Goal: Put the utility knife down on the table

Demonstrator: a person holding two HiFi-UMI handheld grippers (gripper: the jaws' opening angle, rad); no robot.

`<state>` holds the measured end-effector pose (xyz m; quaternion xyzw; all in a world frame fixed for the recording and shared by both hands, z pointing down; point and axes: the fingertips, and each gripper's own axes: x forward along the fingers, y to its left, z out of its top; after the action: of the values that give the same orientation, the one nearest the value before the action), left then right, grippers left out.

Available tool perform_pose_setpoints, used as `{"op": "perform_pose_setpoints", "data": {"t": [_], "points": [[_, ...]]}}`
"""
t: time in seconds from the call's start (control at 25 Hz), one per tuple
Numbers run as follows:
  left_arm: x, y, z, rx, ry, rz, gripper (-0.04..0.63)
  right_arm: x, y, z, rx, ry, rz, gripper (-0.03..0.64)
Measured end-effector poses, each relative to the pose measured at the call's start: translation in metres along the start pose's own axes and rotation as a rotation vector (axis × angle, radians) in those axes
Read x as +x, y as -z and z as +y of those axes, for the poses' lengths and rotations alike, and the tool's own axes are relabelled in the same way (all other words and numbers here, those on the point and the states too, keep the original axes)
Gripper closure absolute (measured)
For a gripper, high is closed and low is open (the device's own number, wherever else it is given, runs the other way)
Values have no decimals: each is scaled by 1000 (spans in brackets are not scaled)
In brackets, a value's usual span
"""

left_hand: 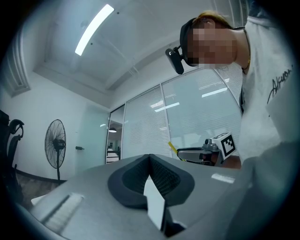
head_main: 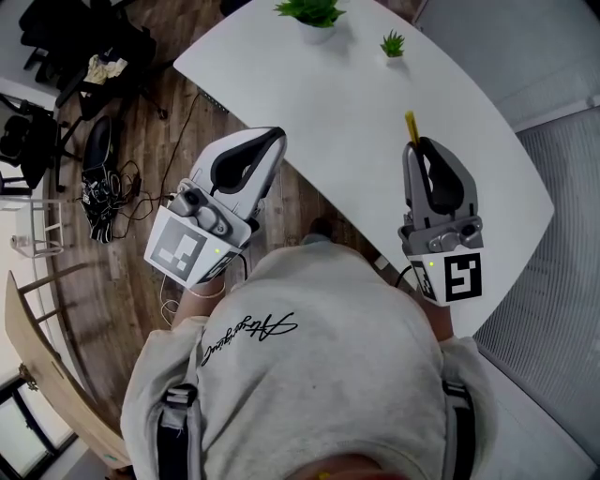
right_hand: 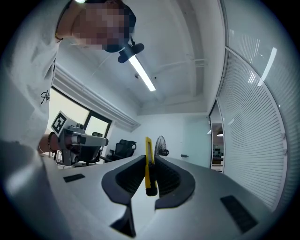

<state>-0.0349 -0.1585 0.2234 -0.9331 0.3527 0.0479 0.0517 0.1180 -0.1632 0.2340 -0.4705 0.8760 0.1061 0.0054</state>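
Note:
A yellow utility knife [right_hand: 149, 164] stands upright between the dark pads of my right gripper [right_hand: 150, 161], which is shut on it. In the head view the knife's yellow tip [head_main: 411, 126] sticks out past the right gripper [head_main: 424, 146], held above the white table [head_main: 347, 112] near its front edge. My left gripper [head_main: 275, 141] hovers over the table's left edge and the wooden floor. Its jaws meet with nothing between them [left_hand: 150, 158]. Each gripper view shows the other one: the right gripper [left_hand: 200, 153] with the knife [left_hand: 173, 148], and the left gripper [right_hand: 78, 140].
Two small potted plants [head_main: 312, 13] [head_main: 394, 43] stand at the table's far end. On the wooden floor at left lie cables and a dark bag [head_main: 98, 178], beside office chairs [head_main: 66, 42]. A standing fan [left_hand: 55, 143] and glass walls with blinds surround the room.

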Motion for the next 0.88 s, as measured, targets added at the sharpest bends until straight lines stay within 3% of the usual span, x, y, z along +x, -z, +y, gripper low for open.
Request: {"op": "perform_pose_setpoints", "data": {"t": [0.48,0.88], "points": [[11,-16,-6,-1,19,-8,597,-1,-17,0,19,-40,8,557],[49,0,37,-13,95,7,597,41,8,-10,21,-2,48,557]]}}
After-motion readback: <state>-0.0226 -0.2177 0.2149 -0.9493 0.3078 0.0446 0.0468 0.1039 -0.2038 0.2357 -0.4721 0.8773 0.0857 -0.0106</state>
